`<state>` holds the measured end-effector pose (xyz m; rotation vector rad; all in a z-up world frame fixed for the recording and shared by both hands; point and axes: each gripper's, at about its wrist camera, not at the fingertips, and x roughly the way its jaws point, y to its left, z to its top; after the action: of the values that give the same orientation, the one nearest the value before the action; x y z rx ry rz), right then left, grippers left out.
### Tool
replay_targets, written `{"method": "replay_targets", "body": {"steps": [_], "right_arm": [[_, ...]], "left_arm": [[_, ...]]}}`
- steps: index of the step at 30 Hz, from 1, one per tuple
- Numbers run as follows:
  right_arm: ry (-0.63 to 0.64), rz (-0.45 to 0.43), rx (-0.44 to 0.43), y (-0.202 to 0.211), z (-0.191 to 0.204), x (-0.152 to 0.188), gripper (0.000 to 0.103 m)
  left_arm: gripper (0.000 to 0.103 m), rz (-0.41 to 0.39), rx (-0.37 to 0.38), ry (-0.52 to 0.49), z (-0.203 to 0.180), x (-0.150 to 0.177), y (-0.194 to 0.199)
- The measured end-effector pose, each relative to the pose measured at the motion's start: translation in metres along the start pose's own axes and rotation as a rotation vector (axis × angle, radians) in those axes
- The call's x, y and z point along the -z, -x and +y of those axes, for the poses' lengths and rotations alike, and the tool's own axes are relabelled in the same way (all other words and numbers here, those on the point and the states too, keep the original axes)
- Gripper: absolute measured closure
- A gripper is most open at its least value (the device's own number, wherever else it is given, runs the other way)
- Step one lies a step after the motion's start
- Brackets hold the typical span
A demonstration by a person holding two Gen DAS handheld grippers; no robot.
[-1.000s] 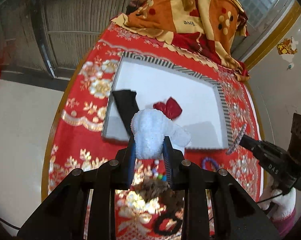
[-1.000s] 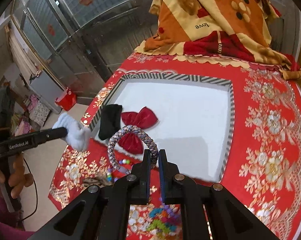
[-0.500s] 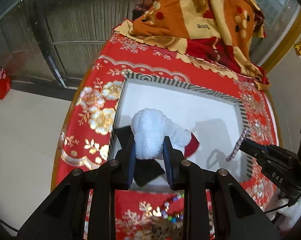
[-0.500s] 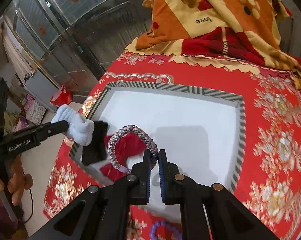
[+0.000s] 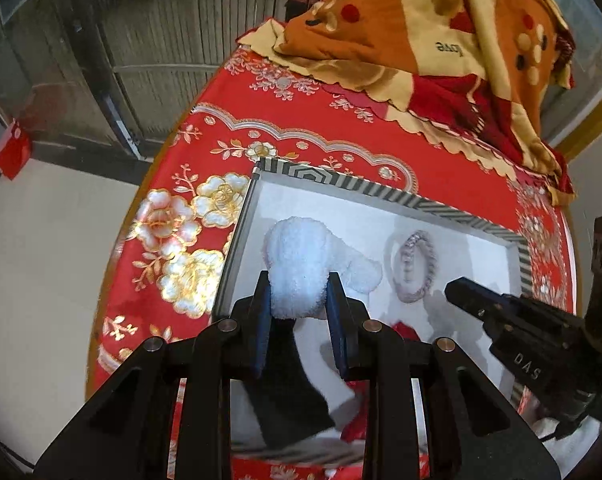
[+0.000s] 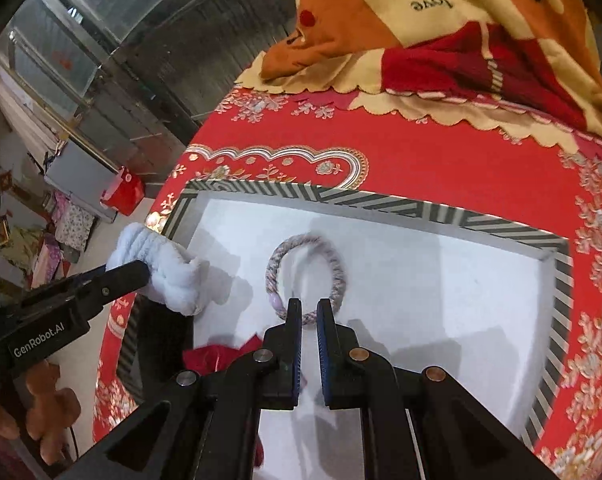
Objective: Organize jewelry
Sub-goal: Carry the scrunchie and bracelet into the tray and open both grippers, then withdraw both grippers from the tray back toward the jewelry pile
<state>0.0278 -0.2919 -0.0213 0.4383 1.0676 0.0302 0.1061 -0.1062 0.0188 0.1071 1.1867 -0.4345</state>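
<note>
My left gripper (image 5: 297, 284) is shut on a white fluffy hair tie (image 5: 301, 252) and holds it over the near-left corner of the white tray (image 5: 381, 196) with the striped rim. My right gripper (image 6: 309, 308) is shut on the near edge of a braided pink-grey ring (image 6: 337, 276), which hangs just above the tray floor and throws a shadow on it. In the right wrist view the left gripper (image 6: 141, 272) and its white hair tie (image 6: 173, 284) come in from the left. A black fabric piece (image 5: 289, 392) and a red bow (image 6: 217, 356) lie in the tray below both grippers.
The tray (image 6: 381, 202) rests on a red cloth with gold flowers (image 5: 181, 236). A folded orange and red blanket (image 5: 441, 40) covers the far end. The table edge drops to a pale floor (image 5: 41, 260) on the left. A person's hand (image 6: 41, 400) holds the left gripper.
Both grippers have moved forward and lower, from the tray's near edge to over its white floor, each still carrying its piece. The bow and black piece now lie beneath them.
</note>
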Motion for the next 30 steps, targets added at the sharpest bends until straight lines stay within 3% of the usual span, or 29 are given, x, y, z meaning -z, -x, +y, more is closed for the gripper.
{"method": "replay_targets", "body": {"steps": [12, 14, 18, 21, 23, 30], "right_arm": [[-0.057, 0.043, -0.016, -0.011, -0.019, 0.000, 0.096], [-0.058, 0.041, -0.020, -0.007, -0.018, 0.003, 0.096], [-0.061, 0.027, -0.021, 0.003, -0.016, 0.009, 0.095], [-0.062, 0.015, -0.017, 0.014, -0.014, 0.015, 0.084], [-0.061, 0.004, -0.024, 0.024, -0.013, 0.019, 0.071], [-0.046, -0.055, -0.010, 0.063, 0.001, 0.046, 0.071]], "left_arm": [[0.076, 0.047, -0.013, 0.032, 0.003, -0.004, -0.027], [0.067, 0.044, -0.010, 0.030, 0.002, -0.003, -0.027], [0.058, 0.037, -0.014, 0.014, 0.001, 0.001, -0.023], [0.048, 0.017, -0.002, 0.016, 0.002, 0.005, -0.014], [0.042, 0.003, 0.007, 0.014, 0.001, 0.007, -0.006], [0.040, -0.051, 0.004, -0.021, -0.004, 0.024, 0.026]]}}
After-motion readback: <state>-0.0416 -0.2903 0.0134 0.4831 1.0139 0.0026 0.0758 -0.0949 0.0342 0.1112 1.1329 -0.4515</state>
